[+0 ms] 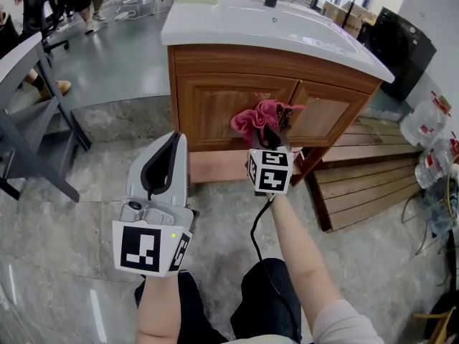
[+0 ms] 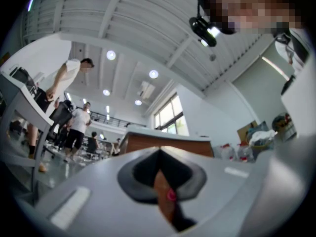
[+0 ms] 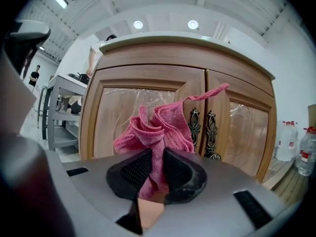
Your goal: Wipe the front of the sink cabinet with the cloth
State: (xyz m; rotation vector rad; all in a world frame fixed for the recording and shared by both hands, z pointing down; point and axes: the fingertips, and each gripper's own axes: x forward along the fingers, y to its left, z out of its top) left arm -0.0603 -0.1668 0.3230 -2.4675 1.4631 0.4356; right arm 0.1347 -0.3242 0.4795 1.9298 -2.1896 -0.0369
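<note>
A wooden sink cabinet [image 1: 215, 99] with a white top stands ahead; its two doors [image 3: 133, 117] carry dark metal handles [image 3: 195, 127]. My right gripper [image 1: 270, 136] is shut on a pink cloth [image 1: 257, 117], held close in front of the doors near their middle seam. In the right gripper view the cloth [image 3: 155, 132] bunches above the pads and hangs just before the left door. My left gripper [image 1: 166, 156] is held lower left, away from the cabinet, jaws shut with nothing between them [image 2: 159, 174].
A wooden pallet [image 1: 366, 170] lies on the floor right of the cabinet, with plastic water bottles [image 1: 427, 120] beyond it. A grey table frame [image 1: 36, 120] stands at left. People stand and sit in the background [image 2: 69, 83].
</note>
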